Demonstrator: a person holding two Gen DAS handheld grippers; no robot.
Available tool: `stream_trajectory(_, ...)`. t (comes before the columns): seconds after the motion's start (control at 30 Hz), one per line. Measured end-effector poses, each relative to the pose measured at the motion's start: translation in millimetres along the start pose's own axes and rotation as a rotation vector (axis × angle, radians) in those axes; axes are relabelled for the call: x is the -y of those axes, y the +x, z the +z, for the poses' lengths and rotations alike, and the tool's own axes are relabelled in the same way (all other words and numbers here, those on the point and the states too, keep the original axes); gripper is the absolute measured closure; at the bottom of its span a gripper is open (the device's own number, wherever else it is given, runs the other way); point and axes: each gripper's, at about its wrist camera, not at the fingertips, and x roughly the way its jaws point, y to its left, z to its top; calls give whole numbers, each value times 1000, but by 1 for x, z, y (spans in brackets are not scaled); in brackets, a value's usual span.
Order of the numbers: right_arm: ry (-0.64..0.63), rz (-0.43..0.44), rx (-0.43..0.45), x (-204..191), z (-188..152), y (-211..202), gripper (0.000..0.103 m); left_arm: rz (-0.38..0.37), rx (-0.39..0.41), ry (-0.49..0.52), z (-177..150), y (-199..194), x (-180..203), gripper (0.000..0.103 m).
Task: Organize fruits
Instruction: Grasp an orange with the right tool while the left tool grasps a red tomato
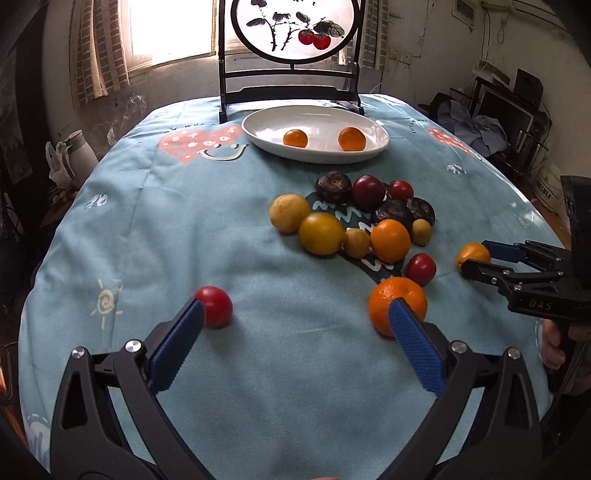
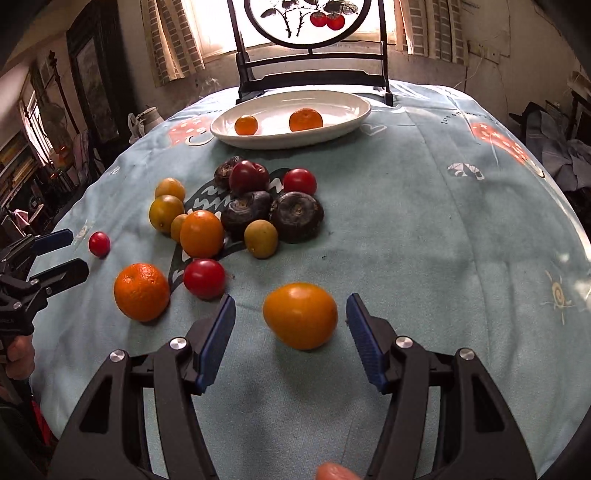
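Observation:
A white oval plate (image 1: 258, 138) (image 2: 347, 118) at the far side of the table holds two small oranges. A pile of mixed fruit (image 1: 354, 218) (image 2: 236, 210) lies mid-table. My left gripper (image 1: 295, 310) is open and empty; a red fruit (image 1: 216, 306) lies by its left finger and a mandarin (image 1: 395, 299) sits partly behind its right finger. My right gripper (image 2: 291, 306) is open around a small orange fruit (image 2: 301, 314) that rests on the cloth. It also shows in the left wrist view (image 1: 474, 258), beside the same fruit (image 1: 472, 253).
The table has a light blue patterned cloth (image 1: 221, 229). A dark wooden stand with a round painted screen (image 1: 295, 29) stands behind the plate. A red fruit (image 2: 203, 277) and a mandarin (image 2: 142, 291) lie left of the right gripper. The table edge curves close on both sides.

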Motion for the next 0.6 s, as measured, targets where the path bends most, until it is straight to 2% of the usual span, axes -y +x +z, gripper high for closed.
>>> stream_trajectory(0.2, 12, -16, -50, 3, 2, 11, 41, 92, -23, 11, -12, -5, -7, 2)
stream_trajectory(0.23, 15, -17, -56, 4, 2, 12, 45, 103, -19, 11, -13, -8, -9, 2)
stream_trajectory(0.3, 23, -20, -62, 5, 2, 14, 60, 131, -10, 9, -15, -12, -13, 2)
stream_trajectory(0.5, 81, 37, 1, 17, 0, 1, 61, 206, 6, 35, -13, -9, -33, 2)
stream_trajectory(0.6, 102, 63, 3, 21, -1, 0, 61, 202, 1, 25, -4, 2, -44, 4)
